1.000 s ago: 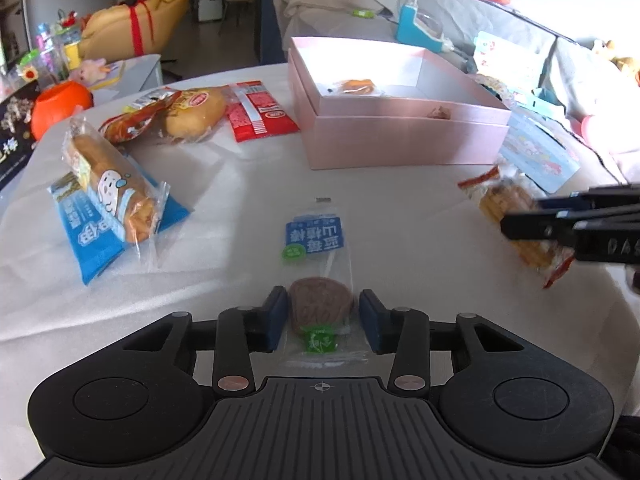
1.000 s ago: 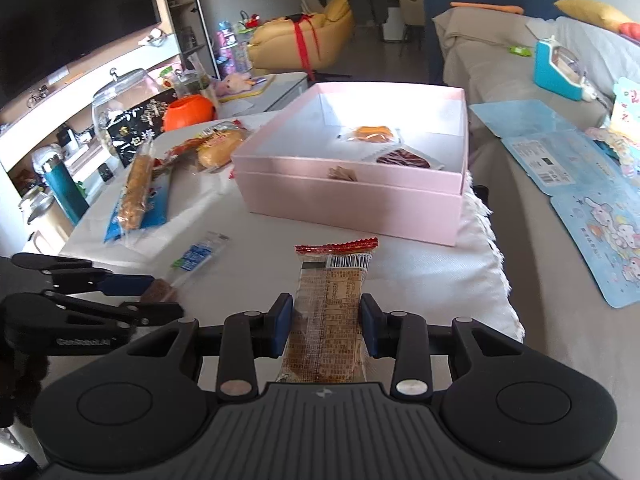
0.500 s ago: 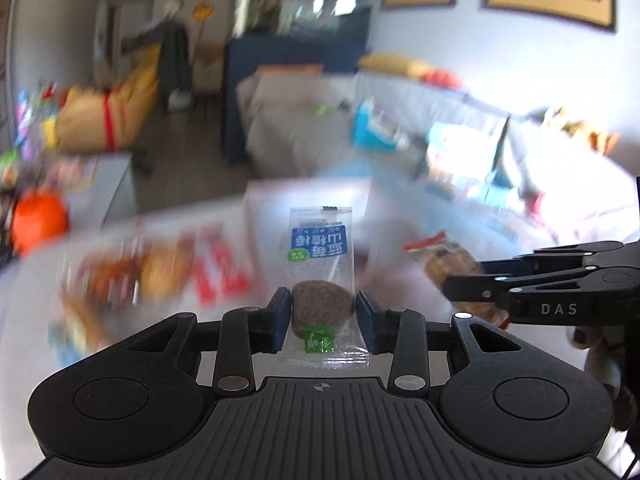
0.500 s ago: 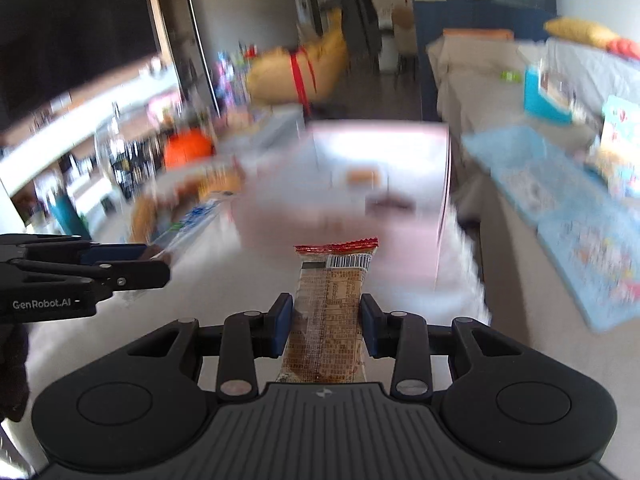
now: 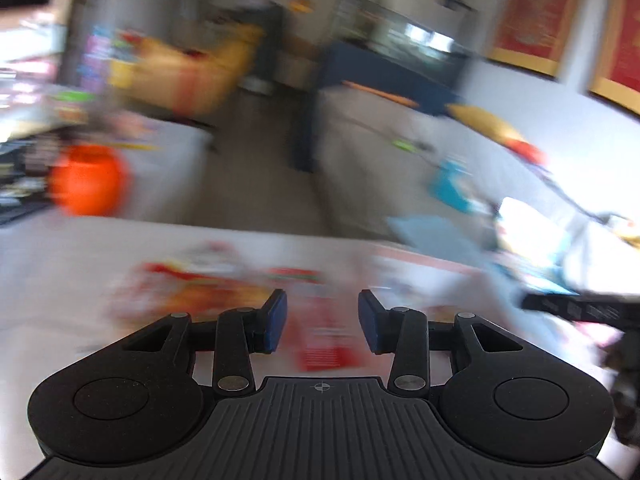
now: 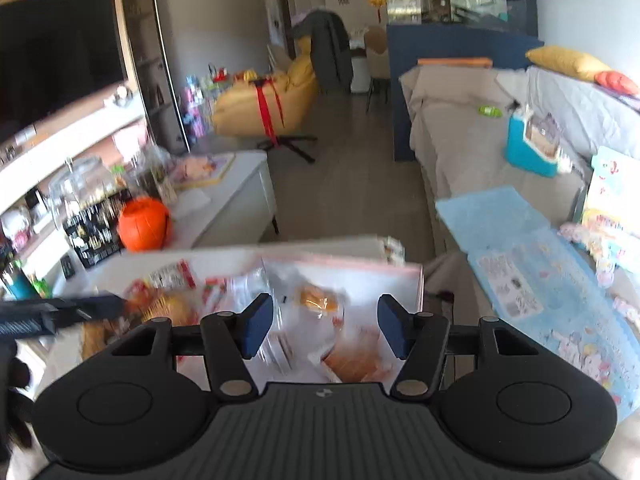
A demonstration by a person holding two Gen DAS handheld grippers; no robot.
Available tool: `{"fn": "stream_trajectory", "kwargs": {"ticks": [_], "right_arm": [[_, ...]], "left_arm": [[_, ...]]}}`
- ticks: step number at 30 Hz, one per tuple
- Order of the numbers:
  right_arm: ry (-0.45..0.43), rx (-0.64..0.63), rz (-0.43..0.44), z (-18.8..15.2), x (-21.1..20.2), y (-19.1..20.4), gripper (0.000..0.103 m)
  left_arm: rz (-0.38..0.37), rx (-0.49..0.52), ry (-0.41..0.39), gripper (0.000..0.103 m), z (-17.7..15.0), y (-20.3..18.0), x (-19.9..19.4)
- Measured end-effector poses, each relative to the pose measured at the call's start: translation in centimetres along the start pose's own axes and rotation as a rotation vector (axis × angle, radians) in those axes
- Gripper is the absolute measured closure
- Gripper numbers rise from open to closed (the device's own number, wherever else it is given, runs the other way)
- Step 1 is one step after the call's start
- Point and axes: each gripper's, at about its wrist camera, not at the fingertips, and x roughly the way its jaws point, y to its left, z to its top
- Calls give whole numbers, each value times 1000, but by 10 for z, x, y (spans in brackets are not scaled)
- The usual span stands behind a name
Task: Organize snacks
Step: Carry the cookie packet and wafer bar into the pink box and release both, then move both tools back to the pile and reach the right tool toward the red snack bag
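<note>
My left gripper (image 5: pixel 322 320) is open and empty above the white table; the view is blurred by motion. A red snack packet (image 5: pixel 324 344) and yellow bread packets (image 5: pixel 208 296) lie blurred below it. My right gripper (image 6: pixel 324 326) is open and empty over the pink box (image 6: pixel 400 276). Inside the box lie an orange pastry packet (image 6: pixel 316 300), a brown biscuit packet (image 6: pixel 356 356) and a clear wrapper (image 6: pixel 280 344). The left gripper shows at the left edge of the right wrist view (image 6: pixel 72 310). The right gripper shows at the right edge of the left wrist view (image 5: pixel 576 308).
An orange pumpkin-shaped container (image 6: pixel 142 224) and a glass jar (image 6: pixel 80 184) stand on a side cabinet to the left. A sofa with a blue mat (image 6: pixel 532 248) and a teal box (image 6: pixel 530 148) runs along the right. Bread packets (image 6: pixel 168 308) lie left of the box.
Both grippers have opened and let go of their snacks, the clear-wrapped brown snack and the biscuit packet. Both have moved forward over the box and table; the biscuit packet now lies in the box.
</note>
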Motion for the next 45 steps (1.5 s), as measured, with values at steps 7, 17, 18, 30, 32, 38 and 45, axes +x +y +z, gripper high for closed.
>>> {"fn": "stream_trajectory", "kwargs": {"ticks": [7,17,18,30,32,38,45], "right_arm": [[73,-115,124,-12,42,80,45],[245,-182,345,-29,91,175,44],[257,-187,355,-33,93,181,44],[124,-272,256,-1,148,233,33],[145,-290,248,10,174,245,30],[261,-219,297,23,243,268,30],[303,-316,330,-7,220,272,31]], "left_arm": [[186,-86,104,60,-30,67,7],[11,-139,148,56,-53,87,6],[19,-159,126,59,-52,92,0],[82,-290,40,59,-66,132,-29],[76,-313,57,59,-72,137,-31],[68,-356,76,59,-83,148,-32],[50,-382,70,59,-88,148,-31]]}}
